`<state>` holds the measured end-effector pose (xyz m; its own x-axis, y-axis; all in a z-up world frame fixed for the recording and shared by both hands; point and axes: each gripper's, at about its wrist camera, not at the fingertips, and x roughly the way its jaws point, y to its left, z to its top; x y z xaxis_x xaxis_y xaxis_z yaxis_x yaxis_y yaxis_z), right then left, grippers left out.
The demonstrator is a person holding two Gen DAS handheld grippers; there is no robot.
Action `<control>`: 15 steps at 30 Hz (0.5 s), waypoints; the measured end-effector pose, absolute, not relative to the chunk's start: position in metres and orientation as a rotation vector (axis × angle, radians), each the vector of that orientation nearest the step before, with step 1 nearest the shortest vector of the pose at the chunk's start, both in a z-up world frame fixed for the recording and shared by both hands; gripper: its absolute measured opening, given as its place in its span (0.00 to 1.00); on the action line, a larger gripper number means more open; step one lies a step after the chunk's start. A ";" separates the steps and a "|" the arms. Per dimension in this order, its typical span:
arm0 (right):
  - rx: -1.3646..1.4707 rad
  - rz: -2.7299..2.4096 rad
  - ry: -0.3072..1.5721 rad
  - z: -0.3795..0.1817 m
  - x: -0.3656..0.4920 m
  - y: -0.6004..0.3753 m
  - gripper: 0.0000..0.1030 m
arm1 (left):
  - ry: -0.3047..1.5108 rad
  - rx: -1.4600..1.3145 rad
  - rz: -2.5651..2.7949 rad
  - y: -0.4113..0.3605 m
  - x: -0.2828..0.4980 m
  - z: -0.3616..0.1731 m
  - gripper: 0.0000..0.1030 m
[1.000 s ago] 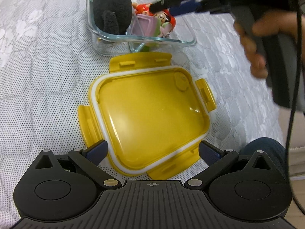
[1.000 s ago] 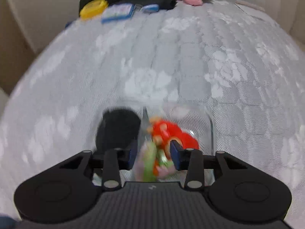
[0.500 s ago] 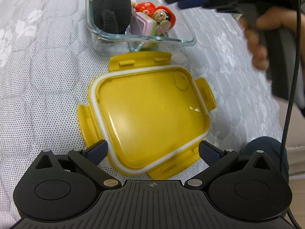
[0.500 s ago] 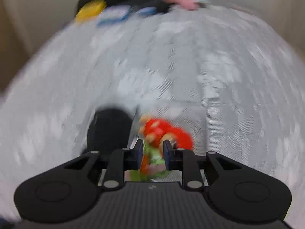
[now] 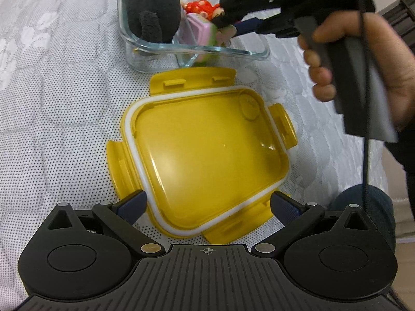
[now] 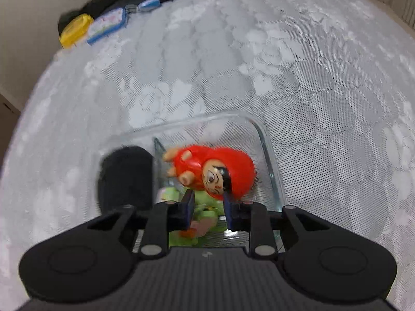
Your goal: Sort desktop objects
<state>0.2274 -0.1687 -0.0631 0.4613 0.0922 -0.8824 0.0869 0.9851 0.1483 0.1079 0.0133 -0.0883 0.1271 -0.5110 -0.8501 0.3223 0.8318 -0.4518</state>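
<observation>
Left gripper (image 5: 207,204) is hanging with jaws spread wide, gripping nothing, its fingertips flanking the near edge of the yellow lid (image 5: 202,153) lying upside down on the white quilted cover (image 5: 59,103). Just beyond the lid, the glass container (image 5: 192,49) is holding a black plush (image 5: 153,13) and a pink-green case (image 5: 199,29). Right gripper (image 5: 233,24), in a person's hand (image 5: 363,59), is reaching into the container; raised lettering on its body is unreadable.

Right wrist view: right gripper (image 6: 207,204) is narrowly parted, jaws having just been closing, with the red-haired doll (image 6: 215,167) and green piece (image 6: 205,212) between them inside the container (image 6: 267,150); pad contact is unclear. Far from the container, at the cover's edge, a yellow tin (image 6: 75,29) and a patterned blue-edged case (image 6: 106,24) are lying, print illegible.
</observation>
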 end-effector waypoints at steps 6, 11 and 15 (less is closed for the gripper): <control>0.176 -0.005 1.081 -0.063 0.223 -0.173 0.23 | 1.299 -0.177 -0.607 0.014 0.109 -0.088 1.00; 0.226 0.033 1.016 -0.041 0.205 -0.182 0.40 | 1.279 -0.185 -0.602 0.015 0.111 -0.087 1.00; 0.270 0.066 0.951 -0.023 0.177 -0.189 0.49 | 1.263 -0.191 -0.597 0.015 0.112 -0.086 1.00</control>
<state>0.1766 -0.1891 -0.0229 0.5814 0.1736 -0.7949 0.0628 0.9645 0.2566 0.1117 0.0154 -0.0864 0.1755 -0.5198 -0.8360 0.3165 0.8340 -0.4521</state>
